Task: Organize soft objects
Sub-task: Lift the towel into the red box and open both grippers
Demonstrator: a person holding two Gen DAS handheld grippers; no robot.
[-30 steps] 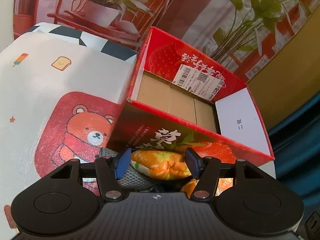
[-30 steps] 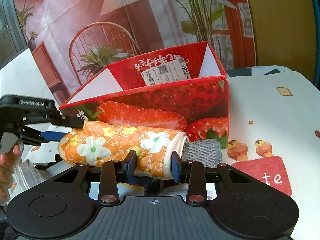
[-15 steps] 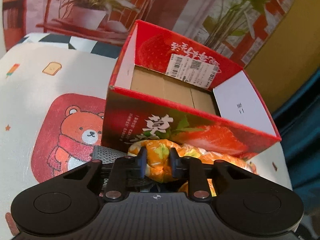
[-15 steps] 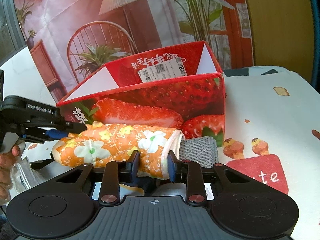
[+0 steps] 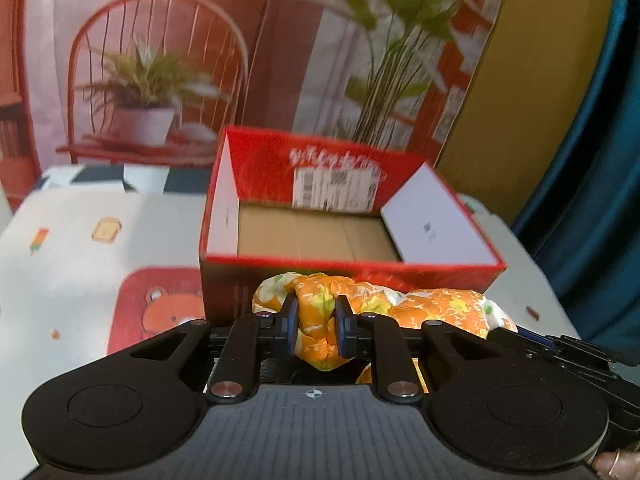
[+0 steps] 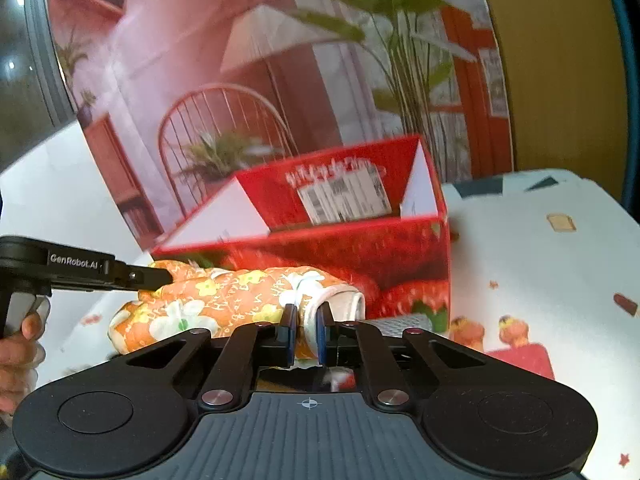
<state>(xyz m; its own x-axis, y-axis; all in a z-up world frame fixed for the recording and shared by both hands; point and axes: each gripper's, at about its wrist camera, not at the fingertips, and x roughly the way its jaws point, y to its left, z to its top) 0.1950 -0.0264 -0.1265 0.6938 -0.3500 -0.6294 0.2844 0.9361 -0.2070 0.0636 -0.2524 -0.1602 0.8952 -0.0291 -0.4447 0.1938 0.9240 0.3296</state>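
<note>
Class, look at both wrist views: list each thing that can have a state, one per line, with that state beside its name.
Orange floral padded cloth roll: gripped at both ends, sagging between, in front of the box.
Red strawberry-print cardboard box: open-topped, nothing inside on the visible floor.
Left gripper: jaws just closing, shut on the cloth.
Right gripper: jaws just closing, shut on the cloth's white-edged end.

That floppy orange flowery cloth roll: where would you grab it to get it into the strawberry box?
Best by both ends, from the near side, as now: the left gripper pinches one bunched end of the orange floral cloth roll, the right gripper the white-edged end. It is long and limp, so one middle grip would probably let it sag against the strawberry box.
</note>
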